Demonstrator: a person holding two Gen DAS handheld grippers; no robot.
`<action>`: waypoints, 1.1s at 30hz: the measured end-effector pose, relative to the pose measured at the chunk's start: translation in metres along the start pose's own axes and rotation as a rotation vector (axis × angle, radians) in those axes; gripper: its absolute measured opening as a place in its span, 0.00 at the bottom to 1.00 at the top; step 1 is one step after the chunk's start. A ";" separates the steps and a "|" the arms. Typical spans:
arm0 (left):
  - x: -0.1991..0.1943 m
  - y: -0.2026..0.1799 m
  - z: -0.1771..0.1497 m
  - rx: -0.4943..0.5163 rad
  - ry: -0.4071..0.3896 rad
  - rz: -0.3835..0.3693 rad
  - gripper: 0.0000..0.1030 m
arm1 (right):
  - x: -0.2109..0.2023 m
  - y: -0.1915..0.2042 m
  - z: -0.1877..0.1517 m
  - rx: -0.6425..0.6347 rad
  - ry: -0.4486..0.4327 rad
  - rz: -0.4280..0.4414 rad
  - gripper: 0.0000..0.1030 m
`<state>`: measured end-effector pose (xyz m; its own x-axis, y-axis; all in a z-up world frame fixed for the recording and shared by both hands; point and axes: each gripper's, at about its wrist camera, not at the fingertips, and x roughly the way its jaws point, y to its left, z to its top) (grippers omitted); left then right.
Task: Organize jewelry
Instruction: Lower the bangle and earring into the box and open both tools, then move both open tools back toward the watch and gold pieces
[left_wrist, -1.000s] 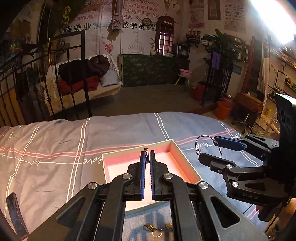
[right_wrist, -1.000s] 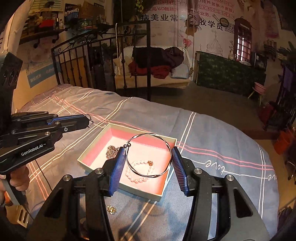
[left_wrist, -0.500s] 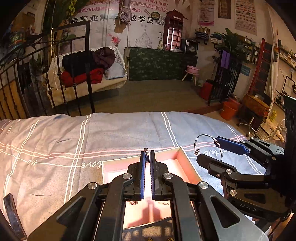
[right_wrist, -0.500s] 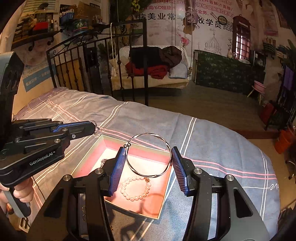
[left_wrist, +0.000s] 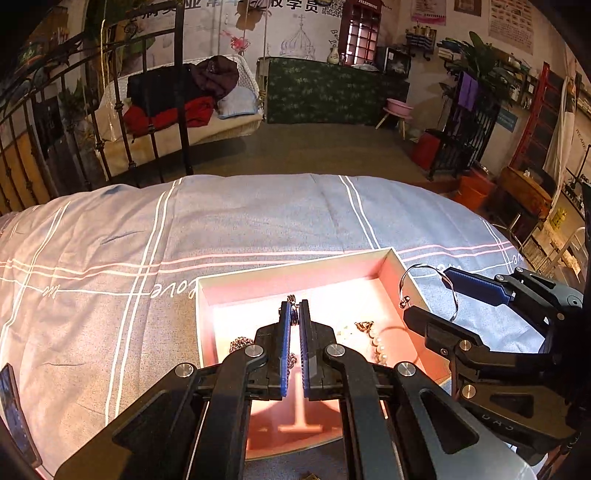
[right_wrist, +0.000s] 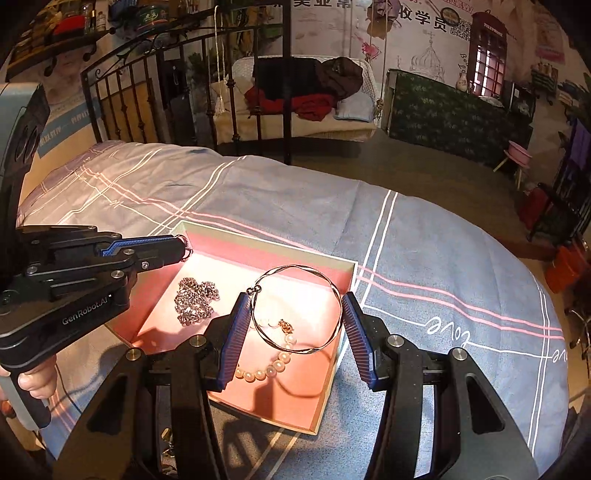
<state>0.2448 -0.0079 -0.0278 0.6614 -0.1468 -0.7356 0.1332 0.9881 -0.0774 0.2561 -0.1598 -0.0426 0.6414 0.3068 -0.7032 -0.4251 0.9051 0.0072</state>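
A shallow pink-lined box (left_wrist: 295, 269) (right_wrist: 266, 245) lies on the bedspread. In it are a silver chain (right_wrist: 195, 297) and a pearl bracelet (right_wrist: 266, 371) with a gold charm. My left gripper (left_wrist: 294, 314) is shut on a small ring (left_wrist: 291, 300) and hovers over the box; the ring also shows at its tip in the right wrist view (right_wrist: 187, 252). My right gripper (right_wrist: 295, 325) holds a thin silver bangle (right_wrist: 295, 308) between its blue pads, above the box's right part. The bangle also shows in the left wrist view (left_wrist: 428, 291).
The bed has a blue-grey cover with white and pink stripes (left_wrist: 184, 229). Small gold pieces lie on the cover by the box's near edge (right_wrist: 168, 437). A dark phone-like object (left_wrist: 14, 417) lies at the left. A black iron bed frame (right_wrist: 147, 92) stands at the far side.
Both grippers have moved forward and down over the box, each still holding its piece. The box contents now show more fully.
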 end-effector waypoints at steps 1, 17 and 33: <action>0.002 0.000 -0.001 0.000 0.006 0.001 0.05 | 0.002 0.001 -0.002 -0.002 0.004 0.000 0.50; 0.012 -0.008 -0.009 0.006 0.055 0.006 0.04 | 0.014 0.003 -0.017 -0.019 0.060 -0.004 0.50; -0.049 -0.004 -0.003 -0.008 -0.094 0.021 0.78 | -0.036 -0.001 -0.027 -0.022 -0.039 -0.055 0.80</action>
<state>0.2099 -0.0049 0.0068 0.7305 -0.1297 -0.6705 0.1131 0.9912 -0.0685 0.2158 -0.1804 -0.0365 0.6881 0.2686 -0.6741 -0.4025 0.9142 -0.0465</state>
